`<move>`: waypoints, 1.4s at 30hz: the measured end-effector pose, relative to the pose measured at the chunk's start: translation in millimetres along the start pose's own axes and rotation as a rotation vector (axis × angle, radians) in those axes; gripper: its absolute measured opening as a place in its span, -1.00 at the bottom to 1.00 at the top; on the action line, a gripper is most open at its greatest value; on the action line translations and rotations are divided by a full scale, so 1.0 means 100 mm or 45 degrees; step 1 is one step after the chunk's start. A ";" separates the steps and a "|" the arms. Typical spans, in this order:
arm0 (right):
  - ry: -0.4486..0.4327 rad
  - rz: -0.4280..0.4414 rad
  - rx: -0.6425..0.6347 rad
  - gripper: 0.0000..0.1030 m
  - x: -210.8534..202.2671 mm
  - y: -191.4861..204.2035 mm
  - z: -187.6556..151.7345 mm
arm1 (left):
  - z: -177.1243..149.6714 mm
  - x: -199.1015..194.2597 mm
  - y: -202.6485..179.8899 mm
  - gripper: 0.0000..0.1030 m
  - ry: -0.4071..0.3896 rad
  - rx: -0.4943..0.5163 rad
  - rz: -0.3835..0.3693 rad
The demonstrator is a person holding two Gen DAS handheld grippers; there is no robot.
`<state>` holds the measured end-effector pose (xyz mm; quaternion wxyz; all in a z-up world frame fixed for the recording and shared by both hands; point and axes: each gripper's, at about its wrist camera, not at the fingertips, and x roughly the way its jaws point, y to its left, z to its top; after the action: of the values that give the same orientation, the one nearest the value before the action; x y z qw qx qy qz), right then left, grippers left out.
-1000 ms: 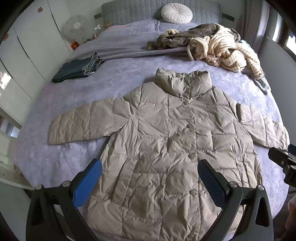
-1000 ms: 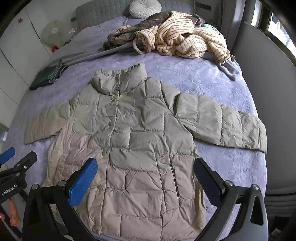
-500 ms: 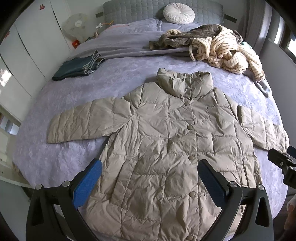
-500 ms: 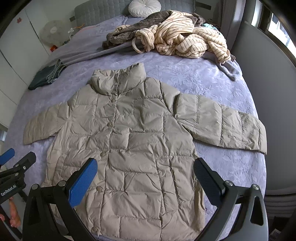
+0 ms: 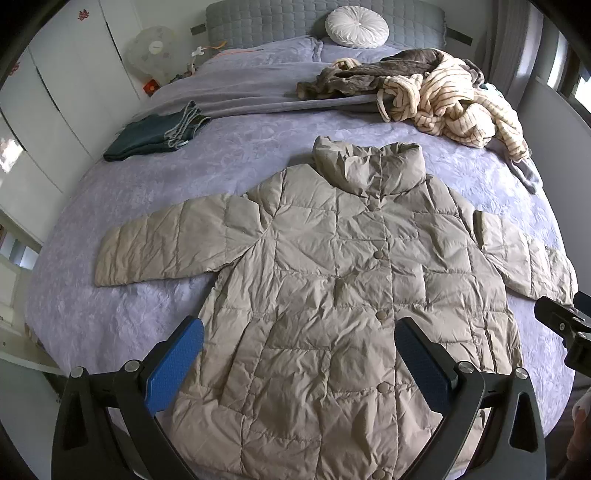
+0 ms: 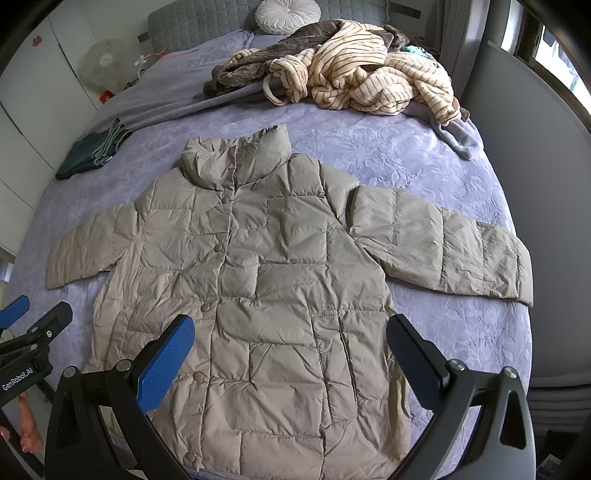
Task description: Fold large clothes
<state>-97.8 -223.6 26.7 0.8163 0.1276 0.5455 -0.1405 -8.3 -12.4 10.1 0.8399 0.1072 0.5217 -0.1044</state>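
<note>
1. Squarely across the middle of both views lies the beige quilted puffer coat (image 5: 354, 295), spread flat and front-up on the lavender bedspread (image 5: 240, 155), its snap buttons fastened down the centre and its tall collar pointing toward the upper part of the frame.
2. Both sleeves lie stretched out to the sides: one reaches toward the left edge of the left wrist view, the other toward the right edge of the right wrist view.
3. At the bottom of the left wrist view, the left gripper (image 5: 299, 347) hangs above the coat's lower part with its blue-padded jaws spread wide, pinching nothing.
4. At the bottom of the right wrist view, the right gripper (image 6: 290, 343) likewise has its jaws spread wide over the coat's hem region, clear of the fabric.
5. Toward the upper right sits a heap of striped cream and brown clothes (image 6: 354, 77).
6. At upper left lies a folded dark garment (image 5: 155, 133); a round white cushion (image 5: 356, 27) rests against the grey headboard (image 5: 258, 18).
</note>
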 end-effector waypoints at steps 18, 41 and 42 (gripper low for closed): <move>-0.001 -0.002 0.001 1.00 -0.01 0.01 0.00 | 0.00 0.01 0.01 1.00 -0.002 0.004 -0.001; 0.000 -0.002 0.000 1.00 -0.01 0.01 0.01 | -0.01 0.01 0.06 1.00 0.001 0.000 0.000; 0.000 0.000 0.000 1.00 -0.01 0.01 0.01 | -0.01 0.01 0.06 1.00 0.001 0.000 -0.001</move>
<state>-96.8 -223.5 28.0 0.8163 0.1276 0.5456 -0.1406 -6.5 -6.6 8.9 0.8396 0.1073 0.5222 -0.1046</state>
